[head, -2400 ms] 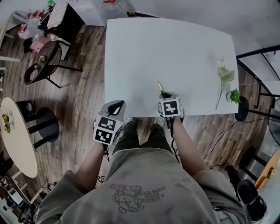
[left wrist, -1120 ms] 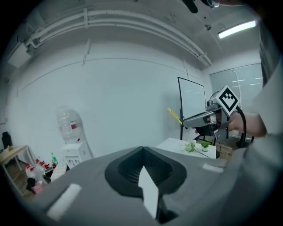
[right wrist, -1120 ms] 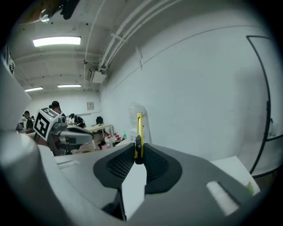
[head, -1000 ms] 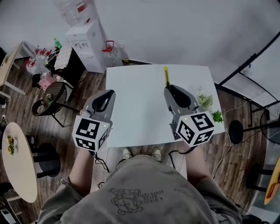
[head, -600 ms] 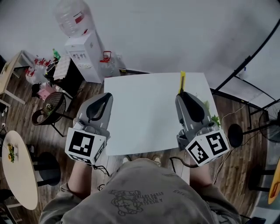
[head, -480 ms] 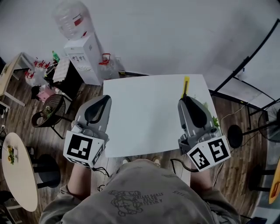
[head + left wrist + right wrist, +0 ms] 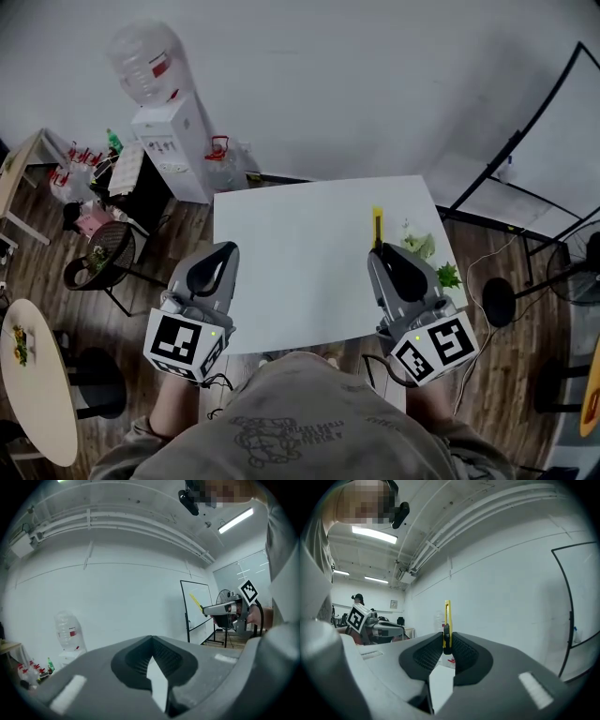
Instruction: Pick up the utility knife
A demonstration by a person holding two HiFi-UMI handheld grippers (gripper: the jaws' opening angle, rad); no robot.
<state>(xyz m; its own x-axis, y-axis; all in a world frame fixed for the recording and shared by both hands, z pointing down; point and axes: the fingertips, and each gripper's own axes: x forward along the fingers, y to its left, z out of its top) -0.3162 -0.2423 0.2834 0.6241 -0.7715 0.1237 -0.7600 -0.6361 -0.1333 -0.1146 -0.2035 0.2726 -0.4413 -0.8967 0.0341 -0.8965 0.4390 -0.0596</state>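
A slim yellow utility knife [image 7: 377,225] [image 7: 447,620] sticks up out of my right gripper [image 7: 382,251] [image 7: 447,648], whose jaws are shut on its black lower end, well above the white table [image 7: 300,262]. From the left gripper view the knife [image 7: 197,603] shows far right, held in the other gripper. My left gripper [image 7: 217,262] [image 7: 151,654] is raised over the table's left edge, its jaws shut together with nothing between them.
Artificial green sprigs [image 7: 427,253] lie at the table's right edge. A water dispenser [image 7: 164,131] stands at the back left by the wall, a wicker chair [image 7: 98,262] and a round table [image 7: 28,375] to the left, a black metal frame [image 7: 525,150] to the right.
The right gripper has lifted the knife from the table's near edge up into the air. Both grippers rose, and the head view pulled back from the table.
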